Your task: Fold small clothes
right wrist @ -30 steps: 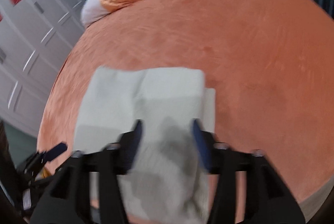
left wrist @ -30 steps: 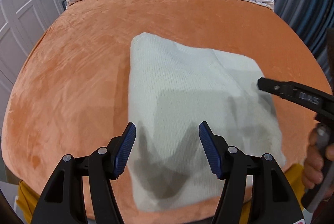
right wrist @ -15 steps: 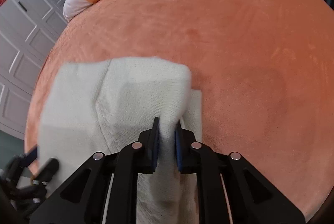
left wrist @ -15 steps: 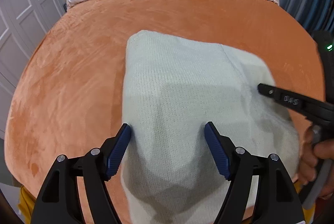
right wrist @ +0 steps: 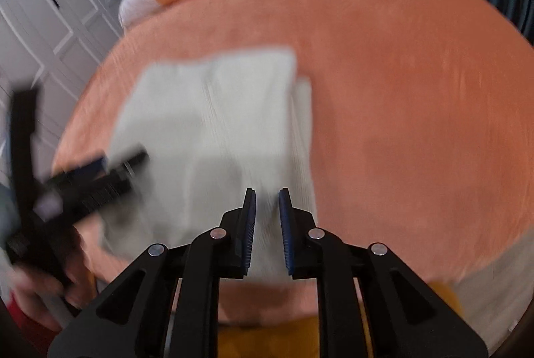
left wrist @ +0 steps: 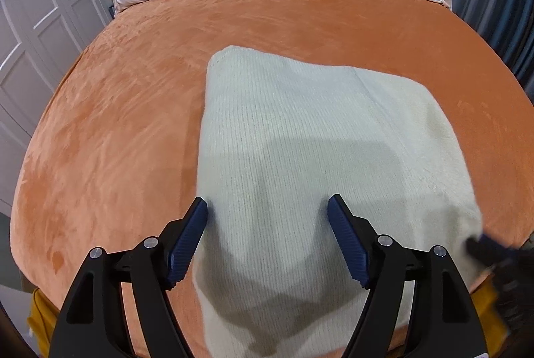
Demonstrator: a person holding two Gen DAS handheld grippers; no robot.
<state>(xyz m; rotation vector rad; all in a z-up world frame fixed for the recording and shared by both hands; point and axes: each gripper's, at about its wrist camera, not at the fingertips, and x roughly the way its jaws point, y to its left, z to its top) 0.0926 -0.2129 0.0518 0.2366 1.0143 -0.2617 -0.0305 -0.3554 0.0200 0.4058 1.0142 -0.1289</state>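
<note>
Knitwear, a cream knit garment point(left wrist: 300, 141), lies folded into a rough rectangle on the orange bed cover point(left wrist: 116, 124), near its front edge. Half a second ago the right gripper point(right wrist: 267, 224) was pinching a raised fold; now that fold lies flat and its jaws stand narrowly apart with nothing visibly between them, while the left gripper point(left wrist: 267, 237) has widened and hovers open over the near end, holding nothing. That fold looks finished, so another fold or smoothing likely follows.

Your left gripper point(left wrist: 267, 212) has its jaws spread wide, pointing steeply down. Your right gripper point(right wrist: 267, 202) is nearly closed, just a narrow gap, nothing pinched between the pads.
</note>
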